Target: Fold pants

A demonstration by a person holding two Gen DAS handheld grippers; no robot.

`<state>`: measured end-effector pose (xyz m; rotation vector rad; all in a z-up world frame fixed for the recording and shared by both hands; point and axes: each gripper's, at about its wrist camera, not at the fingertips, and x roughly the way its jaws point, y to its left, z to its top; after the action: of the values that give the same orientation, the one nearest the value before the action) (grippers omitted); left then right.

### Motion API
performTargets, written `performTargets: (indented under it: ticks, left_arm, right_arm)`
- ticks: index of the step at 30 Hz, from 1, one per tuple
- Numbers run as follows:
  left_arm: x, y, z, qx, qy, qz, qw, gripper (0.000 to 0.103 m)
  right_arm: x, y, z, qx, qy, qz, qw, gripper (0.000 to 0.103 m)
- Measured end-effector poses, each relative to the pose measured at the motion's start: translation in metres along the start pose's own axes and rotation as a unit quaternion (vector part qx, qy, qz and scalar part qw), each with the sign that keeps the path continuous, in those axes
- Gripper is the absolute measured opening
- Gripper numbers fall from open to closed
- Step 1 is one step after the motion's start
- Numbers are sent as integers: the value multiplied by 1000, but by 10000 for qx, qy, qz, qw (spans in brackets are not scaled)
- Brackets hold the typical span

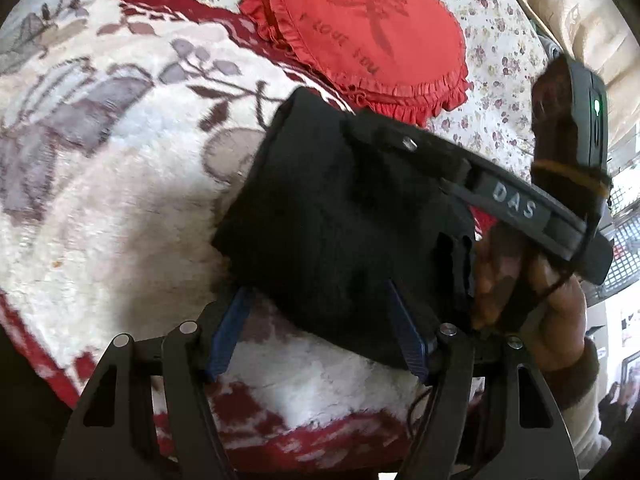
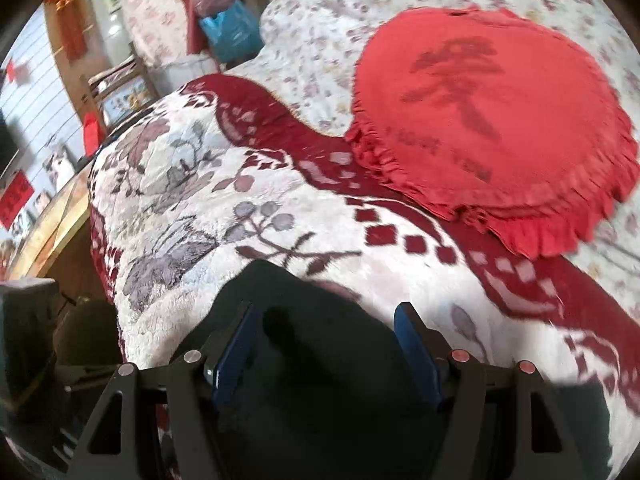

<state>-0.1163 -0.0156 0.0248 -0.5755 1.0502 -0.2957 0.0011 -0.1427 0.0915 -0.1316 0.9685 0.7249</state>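
The black pants [image 1: 336,216] lie as a small folded bundle on a white and red floral blanket [image 1: 120,200]. My left gripper [image 1: 316,304] is open, its blue-padded fingers [image 1: 232,328] wide apart at the near edge of the bundle. My right gripper's black body [image 1: 516,196], held in a hand [image 1: 520,280], lies across the bundle's right side. In the right wrist view the pants [image 2: 320,340] fill the space between the wide-apart blue fingers [image 2: 236,352] of my open right gripper [image 2: 324,320].
A red heart-shaped frilled cushion [image 1: 360,36] lies beyond the pants on a floral bedsheet [image 1: 500,72]; it also shows in the right wrist view [image 2: 488,132]. The blanket's left edge drops toward furniture and a wooden surface [image 2: 52,220]. A blue bag [image 2: 232,32] sits at the far side.
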Motion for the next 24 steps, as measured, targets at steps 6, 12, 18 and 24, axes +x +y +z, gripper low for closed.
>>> performTargets:
  ticks: [6,12,18,24]
  left_arm:
    - [8,1,6,-112,-162,-146,9997,83]
    - [5,9,14,-376,-464,-565,9966,55]
    - [-32,-36,17,446,-977,-980,9894,24]
    - [-22,-117,0,1841,-688,-1586,9676,23]
  right_arm:
    - [30,-6,7,83,269,412,9988,69]
    - [26,-21,-3,759,-129,891,9930,32]
    - [-33,-44,-8,1218,-853,1107,9827,23]
    - [-133,-100,-61,2376,-1760,575,9536,48]
